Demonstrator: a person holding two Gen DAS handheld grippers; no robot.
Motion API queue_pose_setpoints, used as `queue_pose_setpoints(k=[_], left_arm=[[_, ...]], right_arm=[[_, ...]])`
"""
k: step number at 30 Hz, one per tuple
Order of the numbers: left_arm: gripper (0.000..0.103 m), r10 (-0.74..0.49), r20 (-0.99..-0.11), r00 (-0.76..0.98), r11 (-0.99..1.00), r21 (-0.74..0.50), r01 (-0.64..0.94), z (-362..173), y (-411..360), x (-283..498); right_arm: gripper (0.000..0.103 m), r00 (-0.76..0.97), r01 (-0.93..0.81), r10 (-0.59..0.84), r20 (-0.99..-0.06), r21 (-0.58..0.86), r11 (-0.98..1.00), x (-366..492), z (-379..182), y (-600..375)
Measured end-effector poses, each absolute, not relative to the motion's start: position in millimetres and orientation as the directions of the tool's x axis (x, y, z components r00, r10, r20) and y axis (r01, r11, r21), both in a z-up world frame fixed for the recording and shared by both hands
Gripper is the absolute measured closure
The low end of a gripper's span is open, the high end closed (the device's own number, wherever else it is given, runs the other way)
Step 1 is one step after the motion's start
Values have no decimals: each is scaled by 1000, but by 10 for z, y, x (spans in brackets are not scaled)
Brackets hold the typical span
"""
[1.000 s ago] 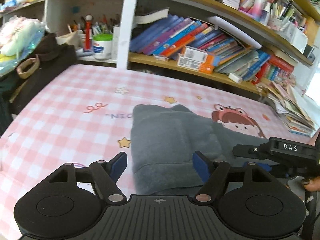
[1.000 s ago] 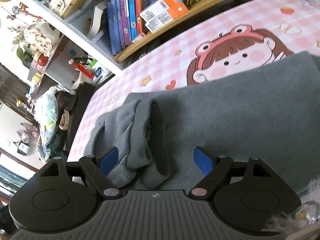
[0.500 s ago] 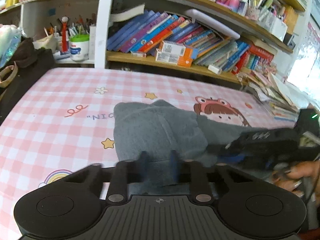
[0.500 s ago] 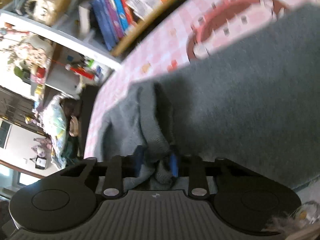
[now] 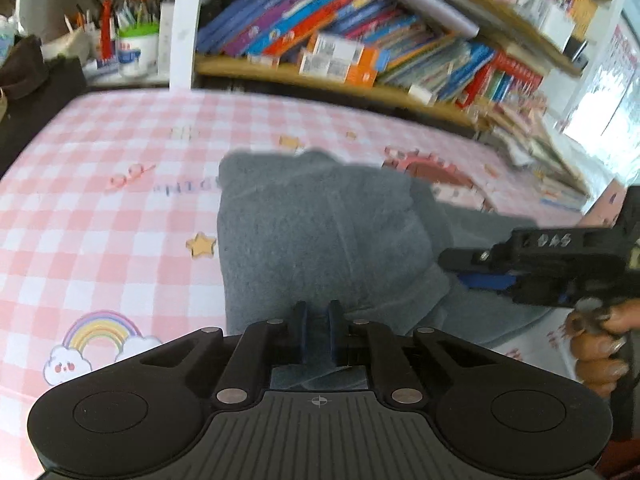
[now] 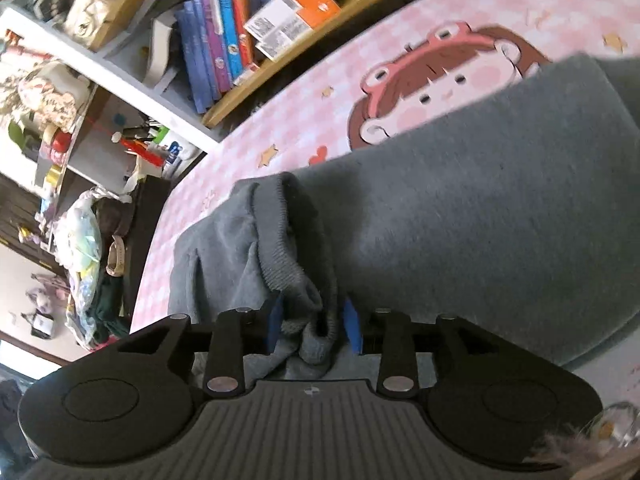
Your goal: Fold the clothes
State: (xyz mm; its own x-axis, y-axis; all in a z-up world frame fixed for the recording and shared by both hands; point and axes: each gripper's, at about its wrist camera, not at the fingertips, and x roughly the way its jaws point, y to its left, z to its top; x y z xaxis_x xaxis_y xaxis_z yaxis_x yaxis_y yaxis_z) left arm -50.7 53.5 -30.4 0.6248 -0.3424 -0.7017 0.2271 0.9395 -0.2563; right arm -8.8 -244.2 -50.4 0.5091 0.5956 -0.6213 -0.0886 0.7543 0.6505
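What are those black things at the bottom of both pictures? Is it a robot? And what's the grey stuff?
No robot here. A person holds a pinching tool in each hand, and each tool carries a camera looking along its two fingers. One picture is from the left tool, the other from the right tool. The grey stuff is a sweater lying on a pink checked sheet with cartoon drawings. Both tools are squeezed shut on the sweater's near edge, the right one on a ribbed cuff. In the left picture you also see the right tool from the side, with the person's hand around it. Bookshelves stand behind.
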Motion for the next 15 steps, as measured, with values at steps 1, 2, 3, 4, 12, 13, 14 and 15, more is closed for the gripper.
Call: queue_pose_setpoints(k=[1, 2, 3, 4, 12, 13, 14, 15], left_arm=[[94, -345, -693, 633, 939, -257, 230, -280, 538, -517], [93, -347, -685, 641, 938, -257, 233, -255, 540, -527], [93, -349, -676, 649, 937, -257, 237, -231, 543, -537], [93, -352, -667, 656, 936, -257, 240, -206, 546, -547], [86, -365, -643, 674, 931, -249, 267, -118, 512, -590], [83, -365, -647, 670, 931, -244, 273, -128, 493, -593], [78, -366, -649, 667, 930, -239, 278, -135, 475, -596], [76, -368, -650, 665, 929, -237, 284, -137, 458, -599]], right_arm=[[72, 516, -107, 592, -619, 639, 761, -106, -473, -2427], [72, 524, -127, 588, -616, 626, 769, -123, -436, -2413], [72, 533, -150, 584, -612, 611, 777, -139, -393, -2402], [71, 541, -171, 579, -610, 594, 786, -159, -353, -2391], [66, 570, -208, 503, -650, 479, 853, -291, -275, -2422], [65, 572, -204, 492, -656, 468, 860, -303, -276, -2435], [64, 576, -198, 479, -663, 455, 868, -314, -273, -2448], [64, 580, -192, 464, -670, 441, 877, -326, -269, -2461]])
